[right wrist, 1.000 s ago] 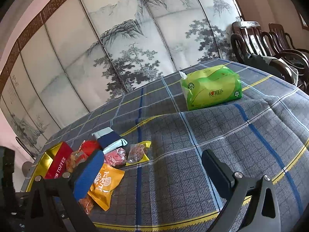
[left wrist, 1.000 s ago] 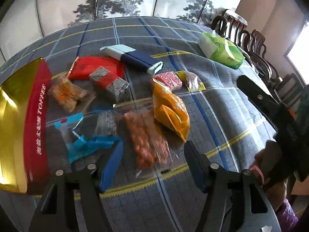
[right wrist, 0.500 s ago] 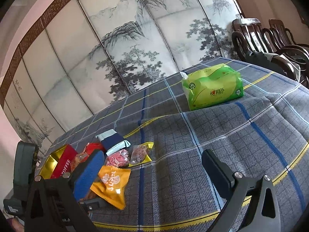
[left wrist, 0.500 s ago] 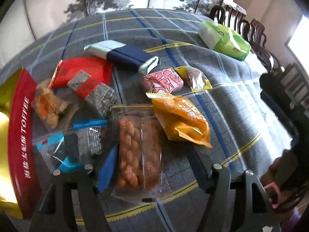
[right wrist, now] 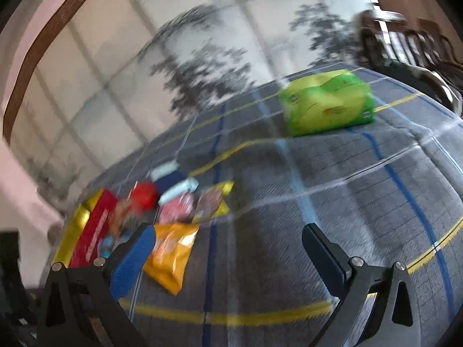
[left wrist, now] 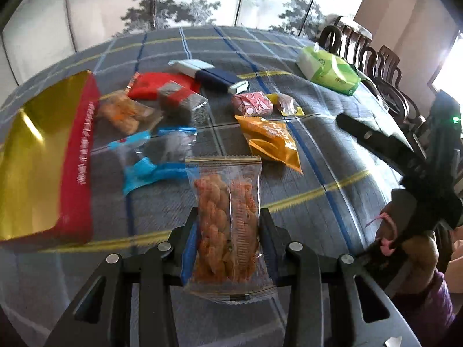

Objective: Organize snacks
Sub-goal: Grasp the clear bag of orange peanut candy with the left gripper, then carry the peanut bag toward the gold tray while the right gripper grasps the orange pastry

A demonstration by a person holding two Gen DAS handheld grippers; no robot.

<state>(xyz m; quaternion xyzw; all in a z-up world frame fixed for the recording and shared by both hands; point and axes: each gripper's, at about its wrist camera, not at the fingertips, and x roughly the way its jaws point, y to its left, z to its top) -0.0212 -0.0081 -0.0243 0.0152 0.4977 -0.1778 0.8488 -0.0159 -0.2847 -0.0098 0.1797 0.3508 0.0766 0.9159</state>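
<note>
The left gripper (left wrist: pixel 228 234), its jaws having just closed, pinched the clear snack packet (left wrist: pixel 227 225) lengthwise ahead, with the gold tin (left wrist: pixel 43 156) to its left.

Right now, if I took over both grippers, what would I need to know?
Left hand-held gripper: jaws have just been closing; now shut on the clear packet of orange twisted snacks, raised off the table.
Right hand-held gripper: open, empty, above the checked grey tablecloth.
Gold-and-red toffee box lies open at the left, nothing visible inside.
Left to sort: orange foil bag, pink wrapped sweet, red pouch, blue-trimmed clear bags, others.
</note>
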